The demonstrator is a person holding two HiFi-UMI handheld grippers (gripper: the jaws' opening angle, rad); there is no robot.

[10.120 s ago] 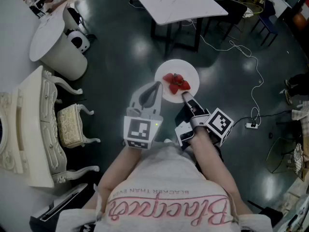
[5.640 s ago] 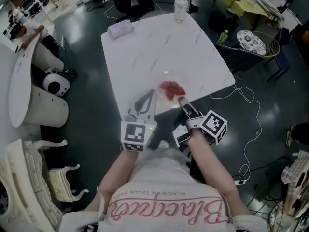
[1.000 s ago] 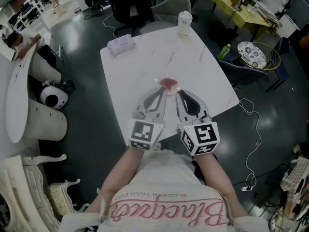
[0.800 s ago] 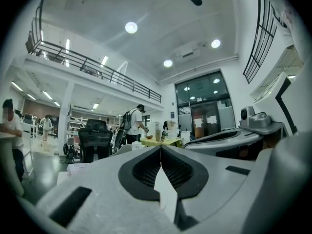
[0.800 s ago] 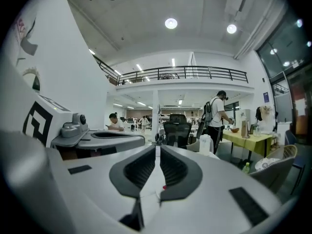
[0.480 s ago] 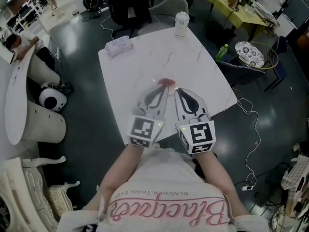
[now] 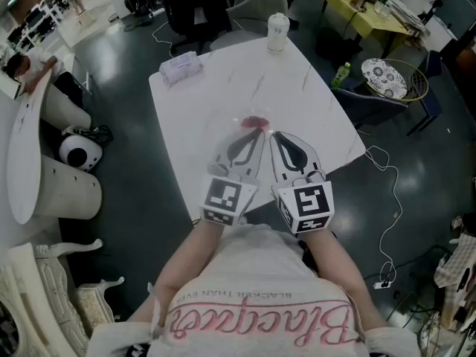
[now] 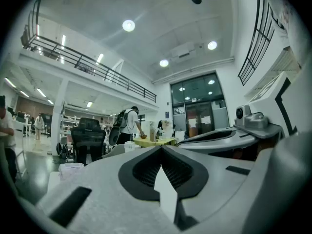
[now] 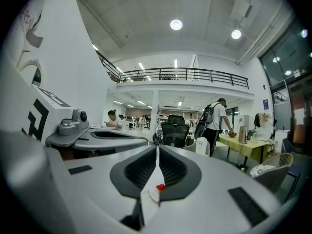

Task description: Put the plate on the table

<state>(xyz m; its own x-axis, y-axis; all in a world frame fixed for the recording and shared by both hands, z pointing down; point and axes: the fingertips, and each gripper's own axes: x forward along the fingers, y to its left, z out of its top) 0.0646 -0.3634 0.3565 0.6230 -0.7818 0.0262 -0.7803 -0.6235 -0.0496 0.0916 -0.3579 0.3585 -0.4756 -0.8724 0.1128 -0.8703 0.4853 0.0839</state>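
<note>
The plate (image 7: pixel 238 114), gripped by the right gripper (image 7: pixel 273 134) seconds ago, now lies on the surface (image 7: pixel 208 88) just beyond that gripper, whose fingers are closing on nothing, and the left gripper (image 7: pixel 259 131), fingers together and empty, so placing looks done.

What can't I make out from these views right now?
- Plate rim: head view, white on white table; near edge behind left gripper and right gripper.
- Red food: head view, too small to identify.
- Right gripper view: jaws closing, nothing clearly between; plate hidden under gripper body.
- Left gripper view: plate hidden likewise.
</note>
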